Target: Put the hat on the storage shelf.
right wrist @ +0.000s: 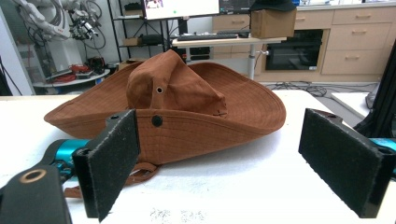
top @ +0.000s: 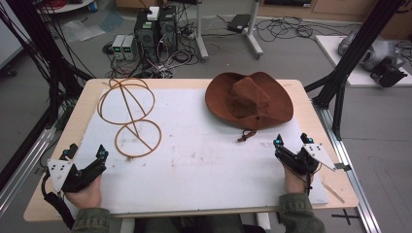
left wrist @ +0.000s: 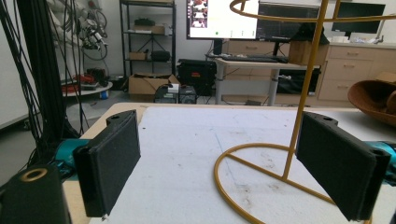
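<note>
Brown hat [top: 249,100] beside wire stand [top: 128,116]

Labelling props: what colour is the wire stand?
Golden yellow wire stand, clearest in the left gripper view.

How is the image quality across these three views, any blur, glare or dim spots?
High view: dim and soft, the brown hat dark, no glare on the white mat. Left gripper view: a bright monitor washes out; the wire stand is sharp. Right gripper view: evenly lit, close tongs slightly soft.
</note>
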Motion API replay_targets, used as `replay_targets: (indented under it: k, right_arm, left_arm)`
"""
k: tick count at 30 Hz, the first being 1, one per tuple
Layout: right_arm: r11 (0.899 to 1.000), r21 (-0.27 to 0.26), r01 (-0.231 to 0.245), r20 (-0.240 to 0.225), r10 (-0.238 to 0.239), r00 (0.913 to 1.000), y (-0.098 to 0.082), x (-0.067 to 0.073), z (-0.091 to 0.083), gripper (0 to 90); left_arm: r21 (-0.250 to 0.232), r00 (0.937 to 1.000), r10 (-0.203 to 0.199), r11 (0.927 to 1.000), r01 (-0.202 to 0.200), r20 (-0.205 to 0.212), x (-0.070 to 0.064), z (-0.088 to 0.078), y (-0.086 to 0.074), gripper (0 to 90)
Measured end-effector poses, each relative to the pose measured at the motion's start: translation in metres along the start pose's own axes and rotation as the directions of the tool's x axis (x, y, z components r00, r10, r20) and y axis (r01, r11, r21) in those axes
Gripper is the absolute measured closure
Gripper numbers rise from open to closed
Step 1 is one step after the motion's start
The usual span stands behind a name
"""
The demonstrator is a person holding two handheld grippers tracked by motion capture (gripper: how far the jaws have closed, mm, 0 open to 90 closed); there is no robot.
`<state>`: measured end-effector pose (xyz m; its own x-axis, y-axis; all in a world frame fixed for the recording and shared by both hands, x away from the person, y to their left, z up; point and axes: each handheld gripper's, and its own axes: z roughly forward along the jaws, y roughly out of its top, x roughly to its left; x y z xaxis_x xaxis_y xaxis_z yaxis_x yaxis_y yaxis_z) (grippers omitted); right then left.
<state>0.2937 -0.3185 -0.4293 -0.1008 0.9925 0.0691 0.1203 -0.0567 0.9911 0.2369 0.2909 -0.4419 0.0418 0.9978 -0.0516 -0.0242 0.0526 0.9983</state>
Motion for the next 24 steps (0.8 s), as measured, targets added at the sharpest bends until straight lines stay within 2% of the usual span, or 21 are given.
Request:
replay_targets:
  k: [12,16,20,24]
  right_arm:
    - [1.0,0.003,0.004,-0.012,-0.004,0.9999,0.0,0.0,0.001,11.8]
    - [1.0,-0.008,0.025,-0.011,-0.025,0.9996,0.002,0.002,0.001,11.7]
    - [0.999,-0.033,0.03,-0.027,-0.031,0.9992,0.01,0.005,0.004,11.7]
    - [0.999,-0.036,0.038,-0.065,-0.04,0.9971,0.022,0.013,0.014,11.7]
  left_arm:
    - [-0.003,1.0,0.001,1.0,-0.001,0.0,0.0,0.0,0.0,14.2]
    - [-0.002,1.0,0.001,1.0,-0.001,0.0,0.0,0.0,0.001,14.3]
    - [0.0,1.0,-0.003,1.0,0.003,0.0,0.0,-0.001,0.0,14.3]
    - [-0.001,1.0,-0.002,1.0,0.002,-0.002,0.0,-0.001,0.0,14.3]
